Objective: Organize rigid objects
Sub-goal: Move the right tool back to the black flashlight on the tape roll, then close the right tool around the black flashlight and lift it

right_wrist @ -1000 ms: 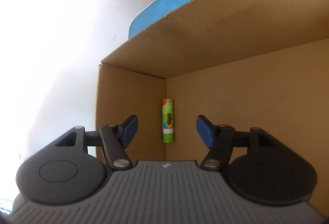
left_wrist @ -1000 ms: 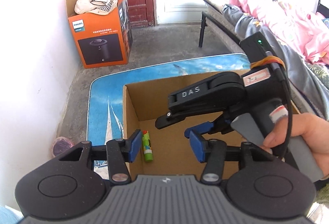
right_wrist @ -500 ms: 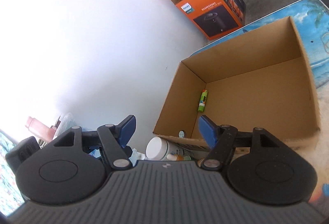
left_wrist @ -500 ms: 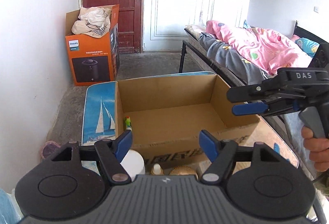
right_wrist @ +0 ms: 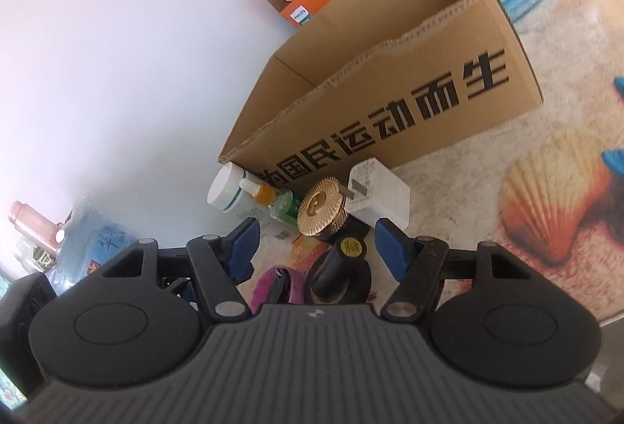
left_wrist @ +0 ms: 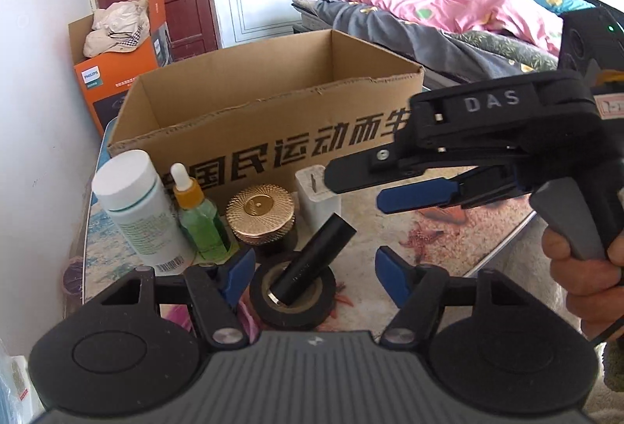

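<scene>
Facing a seashell-print table [left_wrist: 390, 213] beside a bed [left_wrist: 448, 15], we log a black tube [left_wrist: 312, 260] on a tape roll [left_wrist: 292, 307] between the left gripper [left_wrist: 312, 268], whose jaws stand apart, just narrowed.

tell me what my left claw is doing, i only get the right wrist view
observer: The left claw is open and empty. Its jaws have just closed a little, and it points at the black tube.
operator: is that tube standing straight
observer: No. From the left wrist it leans to the right, with its lower end inside the hole of the black tape roll.
operator: how does my right claw look from the side
observer: A hand holds the right claw in the air near the white charger. It is open with nothing between the jaws, which have just closed a little.
</scene>
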`<state>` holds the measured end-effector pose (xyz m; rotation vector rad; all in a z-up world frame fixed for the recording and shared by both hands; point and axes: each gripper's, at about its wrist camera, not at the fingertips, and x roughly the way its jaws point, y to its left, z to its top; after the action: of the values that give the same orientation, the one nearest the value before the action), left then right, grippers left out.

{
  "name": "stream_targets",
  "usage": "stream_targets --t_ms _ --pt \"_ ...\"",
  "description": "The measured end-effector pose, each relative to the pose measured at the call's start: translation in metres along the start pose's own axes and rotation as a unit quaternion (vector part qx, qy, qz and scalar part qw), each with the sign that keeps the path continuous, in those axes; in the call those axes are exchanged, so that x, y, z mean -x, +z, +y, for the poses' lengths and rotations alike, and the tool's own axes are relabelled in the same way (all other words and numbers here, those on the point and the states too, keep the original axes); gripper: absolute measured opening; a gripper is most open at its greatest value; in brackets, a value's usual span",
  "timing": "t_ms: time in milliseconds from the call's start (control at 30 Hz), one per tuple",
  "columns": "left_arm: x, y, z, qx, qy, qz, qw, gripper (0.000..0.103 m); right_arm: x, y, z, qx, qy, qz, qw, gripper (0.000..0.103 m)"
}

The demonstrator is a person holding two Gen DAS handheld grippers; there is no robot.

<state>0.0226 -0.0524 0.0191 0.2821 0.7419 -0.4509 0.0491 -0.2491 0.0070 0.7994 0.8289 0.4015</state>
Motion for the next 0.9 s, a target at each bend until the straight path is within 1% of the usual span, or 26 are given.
stream_targets --t_ms 33,100,167,200,267,367,433,567,600,667,767,900 --pt "-0.004 -0.001 -0.003 -0.005 0.005 0.003 1.0000 0.063 -0.005 -0.002 0.000 -0.004 -0.001 0.004 1.000 0.059" --pt "-0.012 -0.002 -0.005 -0.010 0.011 0.008 0.9999 0.060 -0.014 -0.005 -0.002 -0.011 0.001 0.004 1.000 0.058" --pt "-0.019 -0.002 -0.006 -0.011 0.015 0.013 0.9997 0.055 -0.022 -0.007 -0.005 -0.019 0.002 0.006 1.000 0.056" --pt "-0.021 -0.003 -0.006 -0.013 0.016 0.015 0.9997 0.054 -0.021 -0.006 -0.005 -0.022 0.002 0.007 1.000 0.054" --pt "-0.027 -0.003 -0.007 -0.016 0.015 0.020 0.9996 0.048 -0.020 -0.004 -0.004 -0.024 0.004 0.010 1.000 0.052" --pt "-0.033 -0.002 -0.005 -0.013 0.013 0.029 0.9994 0.043 -0.028 -0.004 -0.006 -0.023 -0.001 0.014 1.000 0.048" --pt "-0.037 -0.002 -0.002 -0.004 0.011 0.034 0.9994 0.043 -0.031 -0.004 -0.006 -0.023 -0.003 0.019 1.000 0.045" --pt "-0.039 -0.001 0.002 0.002 0.013 0.033 0.9994 0.039 -0.036 -0.007 -0.005 -0.015 -0.014 0.018 1.000 0.036" --pt "-0.039 -0.001 0.003 0.003 0.014 0.033 0.9993 0.038 -0.037 -0.007 -0.005 -0.015 -0.014 0.018 1.000 0.032" --pt "-0.040 -0.001 0.004 0.005 0.016 0.034 0.9993 0.032 -0.036 -0.007 -0.006 -0.015 -0.012 0.016 1.000 0.022" --pt "-0.038 -0.001 0.006 0.013 0.011 0.030 0.9994 0.030 -0.036 -0.007 -0.003 -0.010 -0.009 0.012 1.000 0.021" --pt "-0.030 0.000 0.002 0.006 0.017 0.018 0.9997 0.028 -0.032 -0.008 0.010 0.019 -0.015 0.003 1.000 0.021"
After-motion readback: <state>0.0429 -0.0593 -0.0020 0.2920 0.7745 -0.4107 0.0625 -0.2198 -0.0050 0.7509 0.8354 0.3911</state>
